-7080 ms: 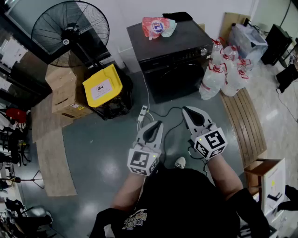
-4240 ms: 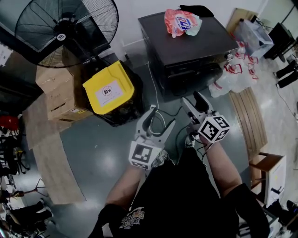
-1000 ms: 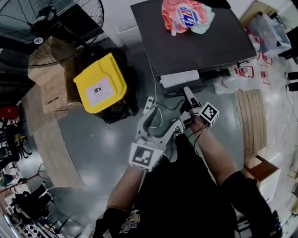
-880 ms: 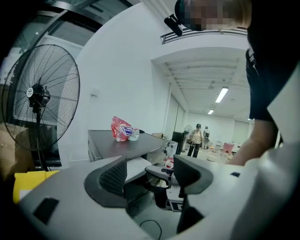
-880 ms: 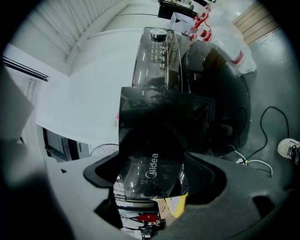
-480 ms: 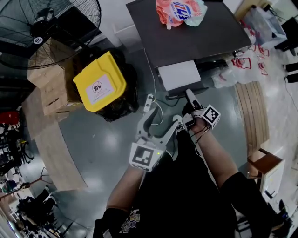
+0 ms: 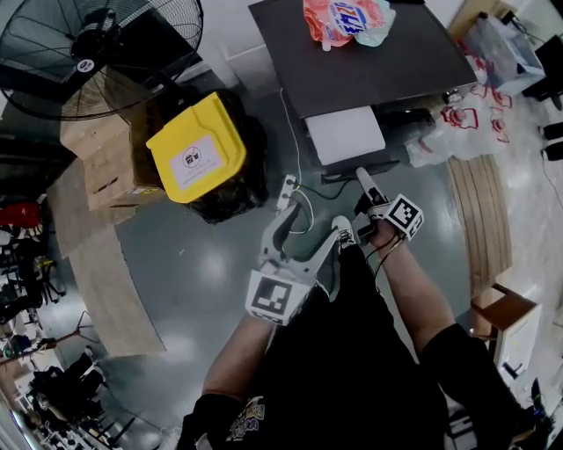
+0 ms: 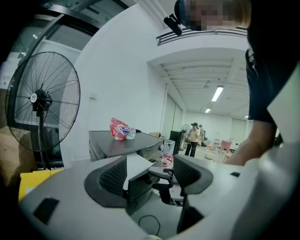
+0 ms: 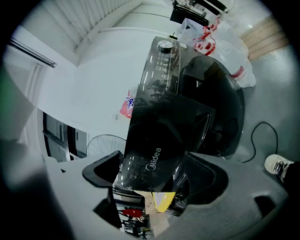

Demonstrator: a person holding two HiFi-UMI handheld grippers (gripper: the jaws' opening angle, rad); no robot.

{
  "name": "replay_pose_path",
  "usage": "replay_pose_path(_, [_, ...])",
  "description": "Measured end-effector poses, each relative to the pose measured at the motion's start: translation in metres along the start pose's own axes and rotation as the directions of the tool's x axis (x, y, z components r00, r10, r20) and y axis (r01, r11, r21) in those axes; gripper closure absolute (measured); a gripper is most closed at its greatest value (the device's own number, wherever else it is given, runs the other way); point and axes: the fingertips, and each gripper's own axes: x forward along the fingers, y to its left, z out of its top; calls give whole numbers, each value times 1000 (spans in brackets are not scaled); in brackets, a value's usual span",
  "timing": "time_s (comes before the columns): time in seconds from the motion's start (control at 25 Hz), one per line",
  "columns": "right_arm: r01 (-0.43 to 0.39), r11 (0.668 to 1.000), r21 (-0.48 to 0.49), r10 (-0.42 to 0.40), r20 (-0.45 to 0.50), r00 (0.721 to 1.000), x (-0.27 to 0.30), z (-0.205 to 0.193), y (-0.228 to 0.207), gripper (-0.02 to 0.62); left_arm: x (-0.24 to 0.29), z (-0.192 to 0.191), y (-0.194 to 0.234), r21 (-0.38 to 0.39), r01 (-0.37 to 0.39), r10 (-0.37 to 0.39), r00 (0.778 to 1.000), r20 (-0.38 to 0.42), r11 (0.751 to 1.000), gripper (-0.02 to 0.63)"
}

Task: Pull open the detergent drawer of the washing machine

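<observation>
Left gripper [image 7: 312, 225] hangs nearest the person's body, jaws apart, nothing between them. Right gripper [image 7: 362, 179] is ahead of it, jaws closed on the front panel of the detergent drawer [image 7: 345, 134]. The drawer stands well out of the washing machine [image 7: 387, 61], at the upper left of its front. Its long axis runs from the machine towards the person, front panel nearest. From the head view it reads as a pale rectangular slab with a dark front edge. The right gripper view alone shows that front [image 9: 152, 157] as glossy black with "Midea" lettering, and the control strip and round door [image 9: 213, 98] beyond. The left gripper view alone shows the drawer [image 8: 137, 165] side-on, jutting out level. A red-and-white detergent bag [image 7: 347, 16] lies on the machine's top, towards the back.
</observation>
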Motion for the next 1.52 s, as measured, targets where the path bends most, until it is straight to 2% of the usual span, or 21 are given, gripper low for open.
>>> replay_pose_path(0.08, [-31, 993, -111, 26, -39, 999, -1, -5, 14, 154, -8, 0, -1, 2, -6, 6, 1000, 6, 1000, 322])
replay_pose_path(0.16, [-48, 973, -227, 31, -76, 997, -6, -13, 30, 173, -15, -1, -1, 8, -9, 9, 1000, 20, 1000, 322])
replay_pose_path(0.24, [-76, 939, -336, 42, -108, 993, -12, -24, 50, 234, -23, -1, -2, 9, -7, 7, 1000, 30, 1000, 322])
replay_pose_path(0.32, [-111, 884, -455, 56, -133, 990, -20, -34, 74, 330, -33, 2, -3, -3, -2, 2, 999, 32, 1000, 322])
replay_pose_path(0.4, [-136, 812, -568, 62, -148, 987, -29, -43, 98, 421, -42, 3, -4, -4, 4, -4, 999, 46, 1000, 322])
replay_pose_path(0.44, [-144, 776, -614, 65, -150, 987, -35, -48, 110, 479, -46, 3, -4, 4, 7, -7, 998, 58, 1000, 322])
replay_pose_path(0.48, [-152, 743, -652, 69, -151, 986, -40, -52, 121, 568, -51, 2, -4, 12, 10, -11, 997, 71, 1000, 322])
replay_pose_path(0.52, [-160, 714, -682, 76, -151, 986, -45, -56, 132, 595, -55, 2, -4, 19, 14, -15, 997, 82, 1000, 322])
replay_pose_path(0.8, [-185, 500, -846, 119, -144, 982, -86, -90, 200, 594, -88, 1, -8, 45, 44, -49, 991, 127, 998, 330])
replay_pose_path(0.96, [-177, 402, -898, 147, -128, 981, -117, -101, 232, 592, -101, 6, -13, 28, 25, -28, 991, 130, 999, 449])
replay_pose_path(1.04, [-175, 349, -921, 148, -130, 980, -130, -106, 245, 592, -107, 8, -15, -7, 21, -20, 991, 130, 1000, 562])
replay_pose_path(1.12, [-174, 302, -937, 149, -134, 980, -142, -108, 254, 592, -108, 8, -24, -27, 50, -46, 991, 128, 998, 594])
replay_pose_path(1.24, [-172, 262, -950, 151, -136, 979, -161, -105, 262, 592, -104, 4, -42, -17, 85, -82, 989, 123, 996, 597])
replay_pose_path(1.52, [-199, 238, -951, 152, -166, 974, -210, -93, 253, 591, -97, -6, -98, -12, 83, -81, 992, 91, 996, 597])
